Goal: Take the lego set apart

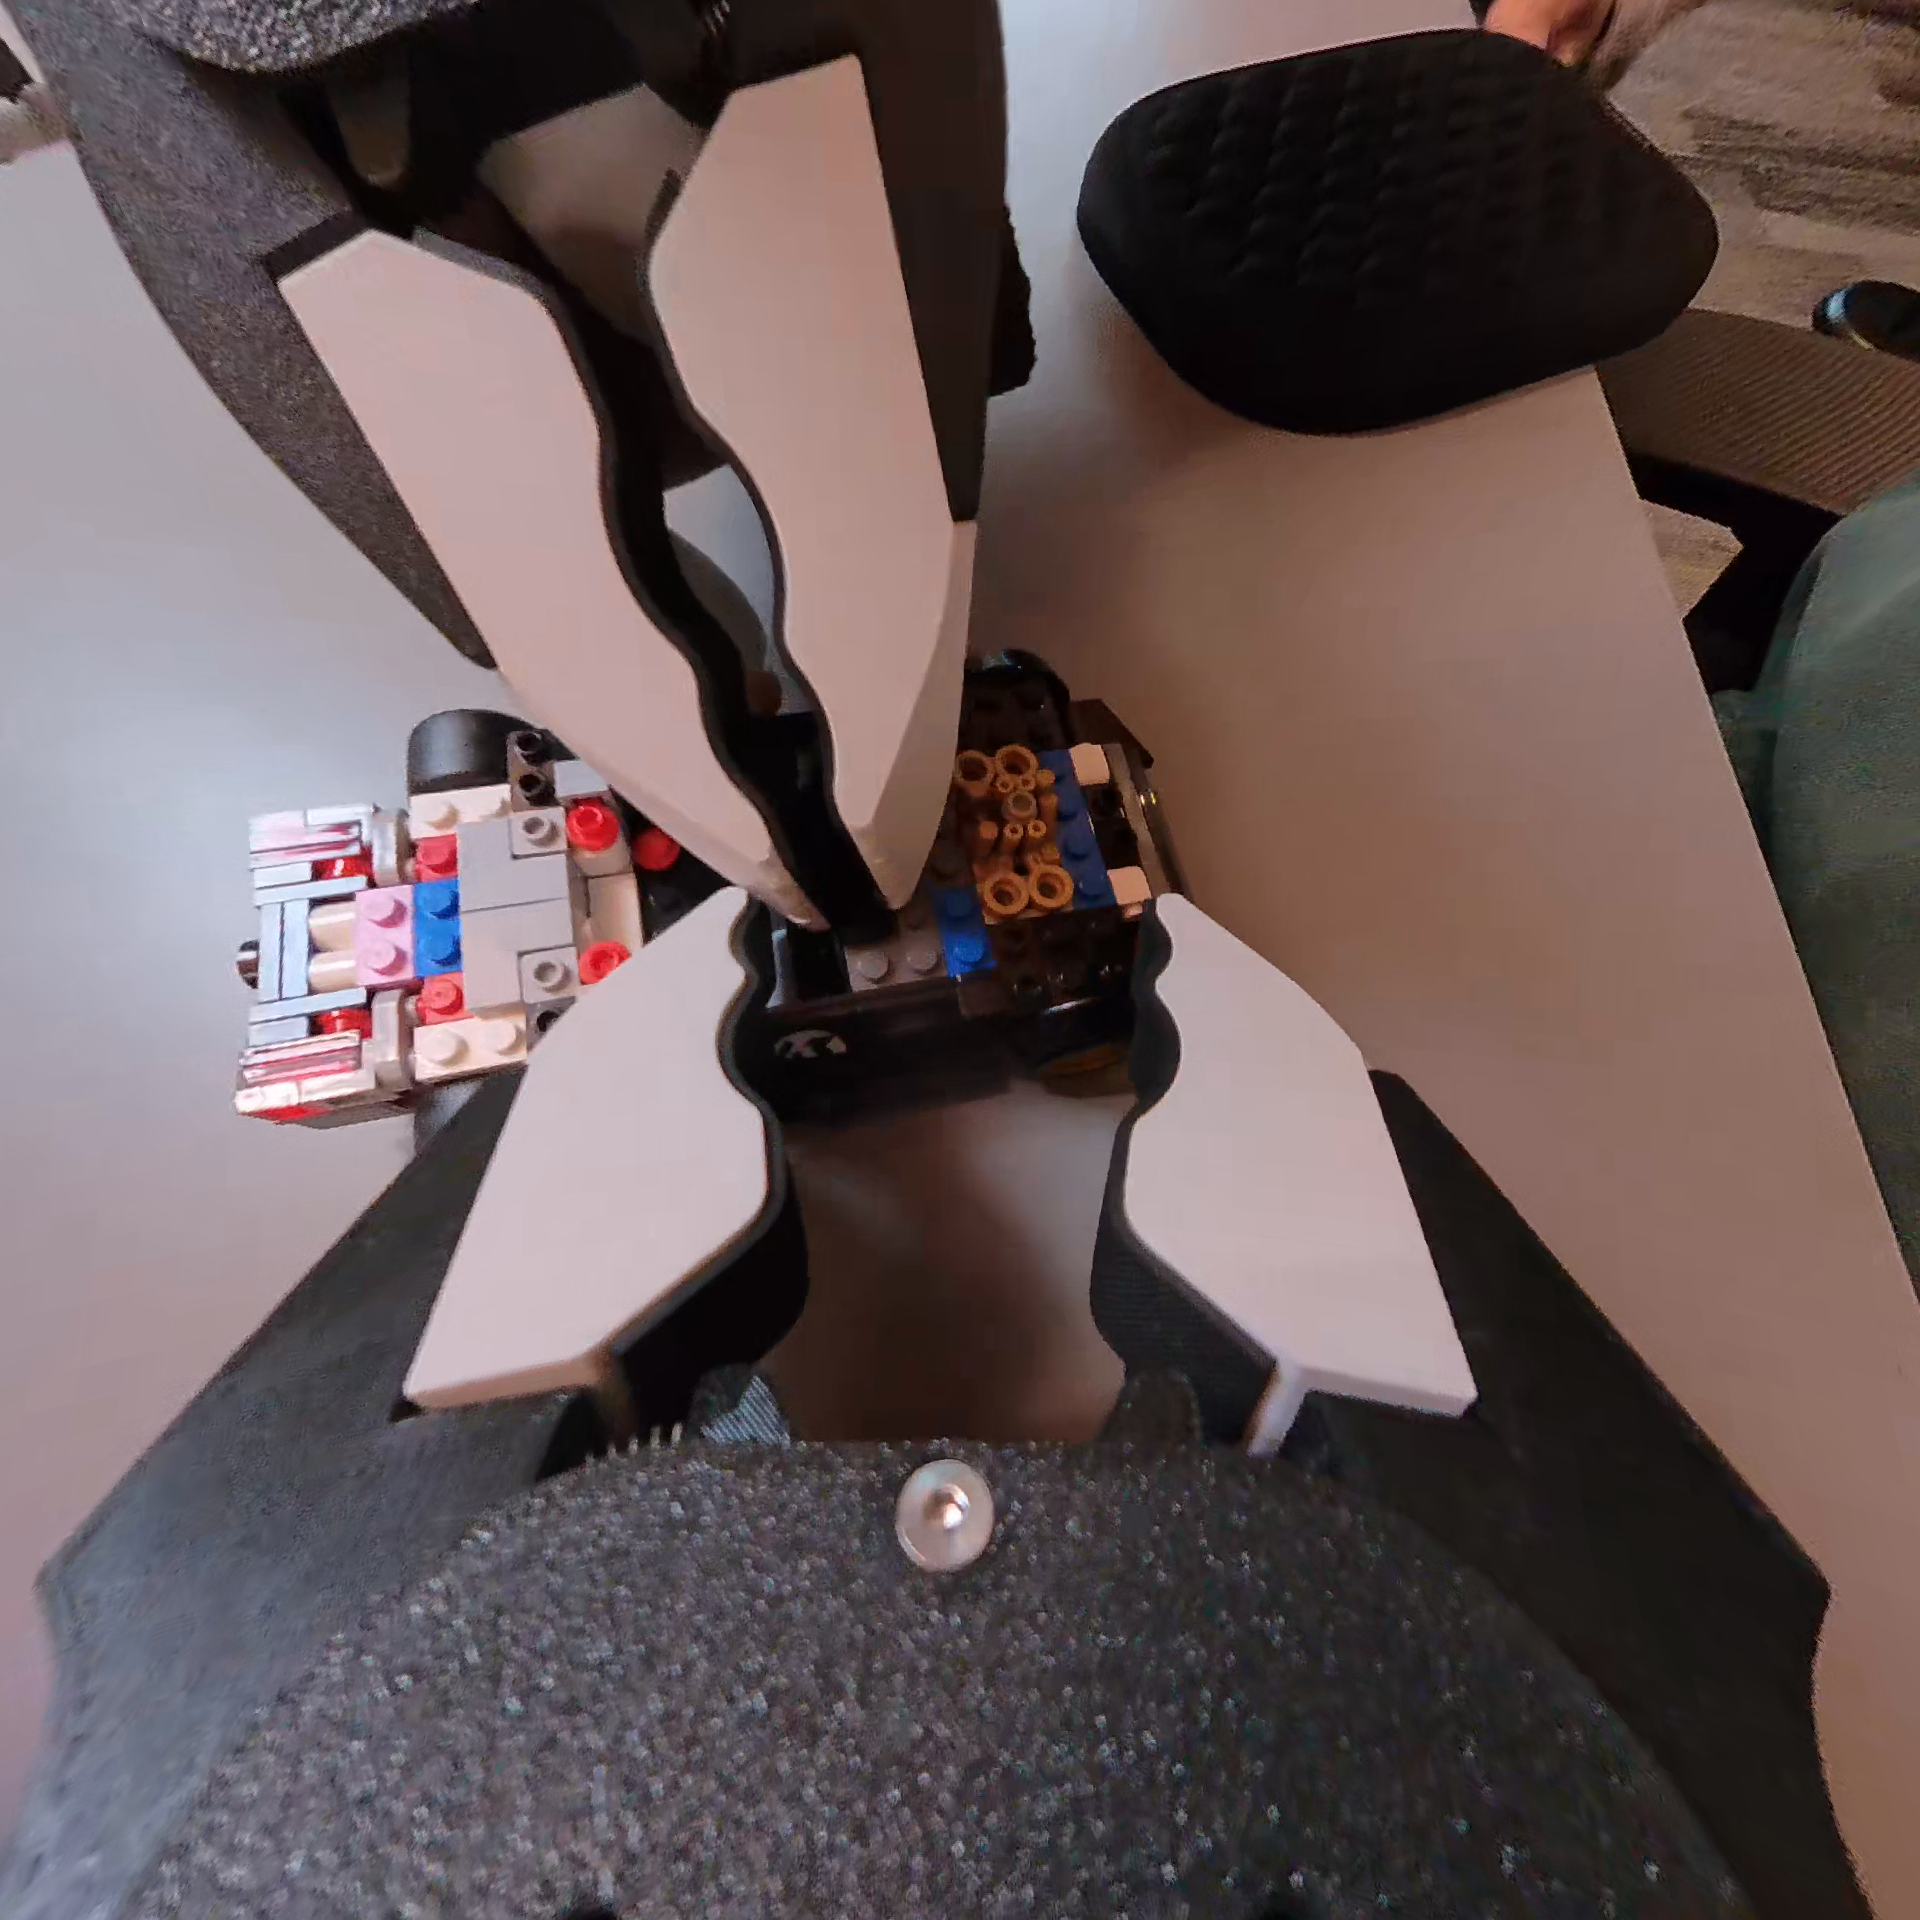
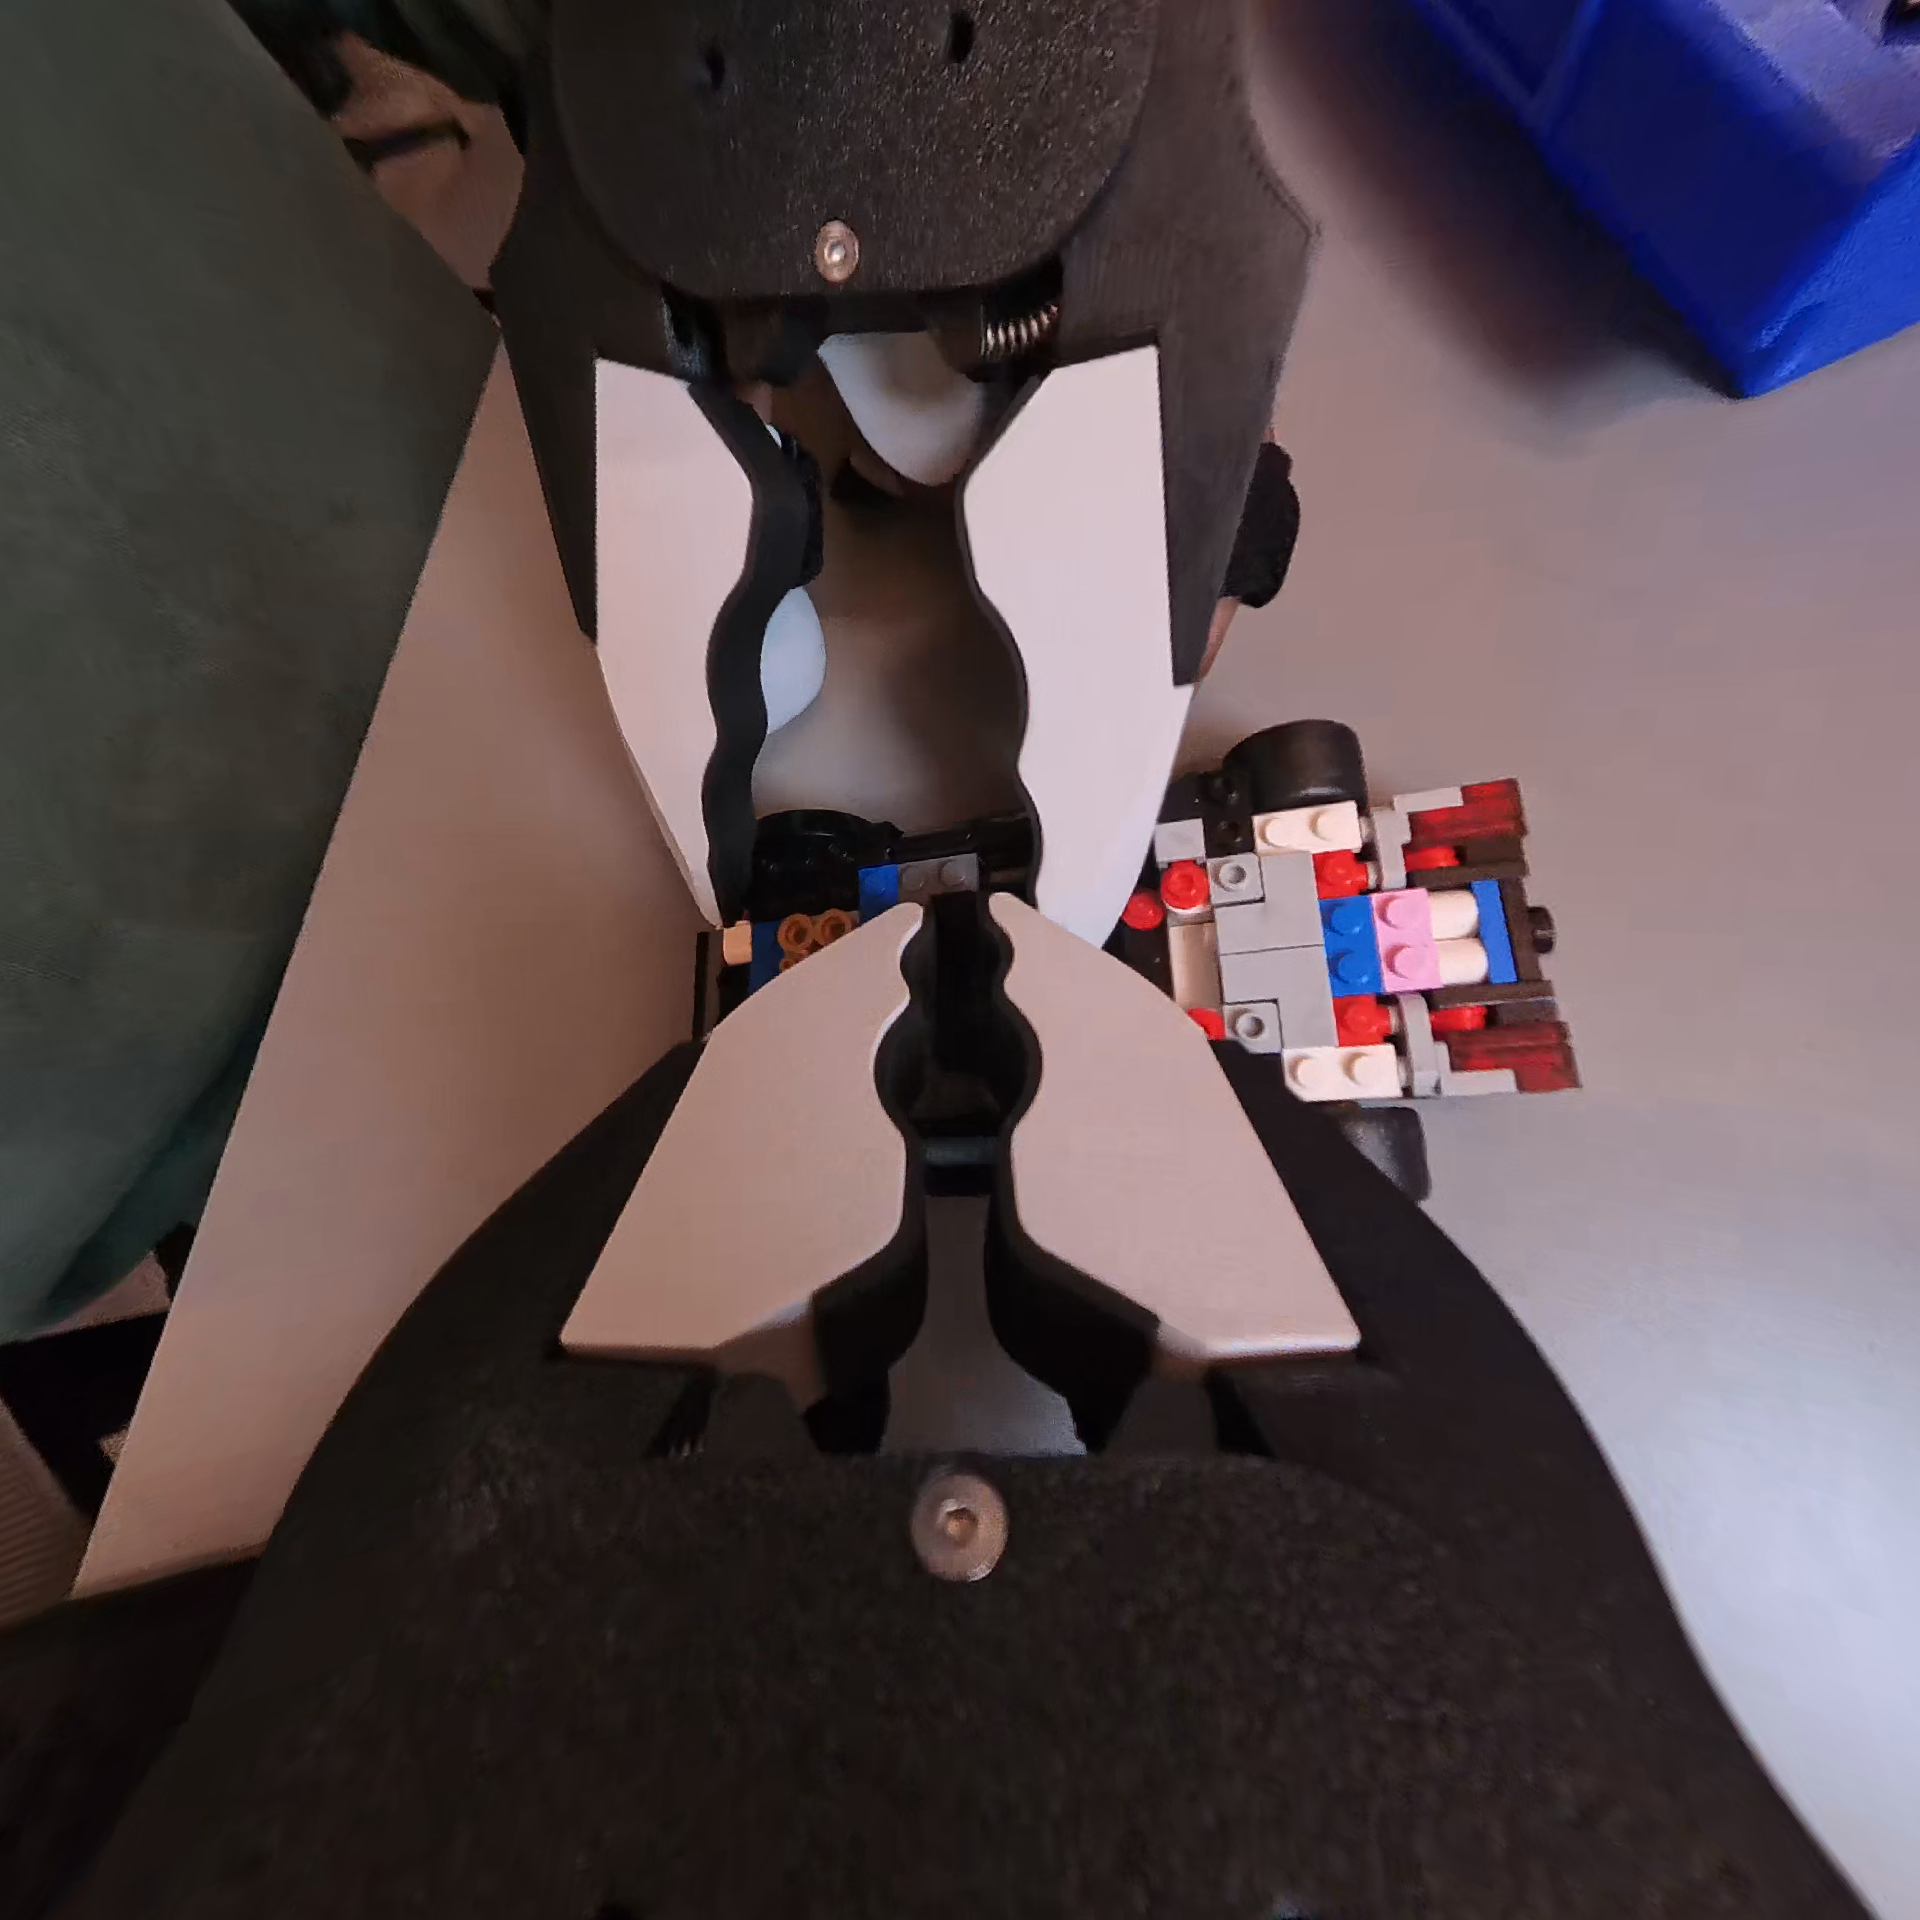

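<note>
Two grippers are meeting over the dark lego chunk (image 1: 966,966) on the table (image 1: 1351,831): my left gripper (image 1: 951,935) is bracing it, jaws spread across its width, while my right gripper (image 2: 961,914) is pinching narrowly on a black piece (image 2: 956,956), light, rigid, likely snapping off near the studs.

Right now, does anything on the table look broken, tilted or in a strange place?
Only what the task explains: the lego set is in two parts. The black part sits between the left gripper's jaws, while the right gripper pinches a black piece on it. The grey and red part lies apart beside it, flat and unspilled.
</note>
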The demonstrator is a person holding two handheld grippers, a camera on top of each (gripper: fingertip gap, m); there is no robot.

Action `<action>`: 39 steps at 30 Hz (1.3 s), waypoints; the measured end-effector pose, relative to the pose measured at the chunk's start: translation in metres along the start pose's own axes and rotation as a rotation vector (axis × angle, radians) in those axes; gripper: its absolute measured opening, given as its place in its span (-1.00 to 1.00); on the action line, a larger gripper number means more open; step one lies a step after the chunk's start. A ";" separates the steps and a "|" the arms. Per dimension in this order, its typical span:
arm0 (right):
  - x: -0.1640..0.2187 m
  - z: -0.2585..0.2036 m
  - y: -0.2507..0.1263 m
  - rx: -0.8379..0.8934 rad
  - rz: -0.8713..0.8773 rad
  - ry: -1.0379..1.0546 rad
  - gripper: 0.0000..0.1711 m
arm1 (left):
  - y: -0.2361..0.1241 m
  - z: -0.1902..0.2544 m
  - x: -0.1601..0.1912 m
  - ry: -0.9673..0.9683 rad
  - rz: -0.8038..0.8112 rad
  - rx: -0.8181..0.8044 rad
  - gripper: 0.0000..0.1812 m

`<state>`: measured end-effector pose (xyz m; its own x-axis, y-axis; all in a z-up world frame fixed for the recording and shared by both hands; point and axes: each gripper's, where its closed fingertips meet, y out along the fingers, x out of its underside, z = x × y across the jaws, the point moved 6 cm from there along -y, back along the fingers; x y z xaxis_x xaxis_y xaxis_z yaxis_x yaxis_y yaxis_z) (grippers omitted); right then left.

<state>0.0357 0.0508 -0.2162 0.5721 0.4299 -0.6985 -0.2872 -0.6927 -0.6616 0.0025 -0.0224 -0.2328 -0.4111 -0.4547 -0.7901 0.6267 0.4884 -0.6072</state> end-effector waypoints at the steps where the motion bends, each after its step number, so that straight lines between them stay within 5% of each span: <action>1: 0.001 0.000 0.000 -0.010 0.022 0.011 -0.93 | 0.000 0.001 0.000 0.001 -0.001 0.005 -0.27; 6: 0.000 0.000 -0.009 -0.097 0.261 0.089 -1.00 | 0.002 -0.001 0.002 -0.040 -0.010 0.030 -0.28; 10: -0.002 0.003 -0.020 0.011 0.336 0.056 -1.00 | 0.000 -0.008 0.004 -0.020 -0.022 -0.003 -0.28; 16: -0.012 0.006 -0.015 0.114 0.122 -0.029 -1.00 | -0.007 -0.012 0.000 -0.044 0.011 -0.026 -0.16; 20: -0.016 0.011 -0.004 0.079 -0.065 -0.069 -0.84 | -0.008 -0.012 0.002 -0.037 -0.019 -0.110 -0.14; 30: -0.022 0.019 0.008 -0.046 -0.304 -0.109 -0.92 | -0.004 -0.010 0.006 -0.038 -0.001 -0.175 -0.17; 39: -0.015 0.019 -0.002 -0.240 -0.022 0.067 -1.00 | -0.002 -0.009 0.006 -0.037 0.019 -0.121 -0.20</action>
<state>0.0130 0.0561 -0.2095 0.6279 0.4129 -0.6597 -0.0879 -0.8046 -0.5872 -0.0069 -0.0198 -0.2374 -0.3740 -0.4709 -0.7990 0.5489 0.5820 -0.6000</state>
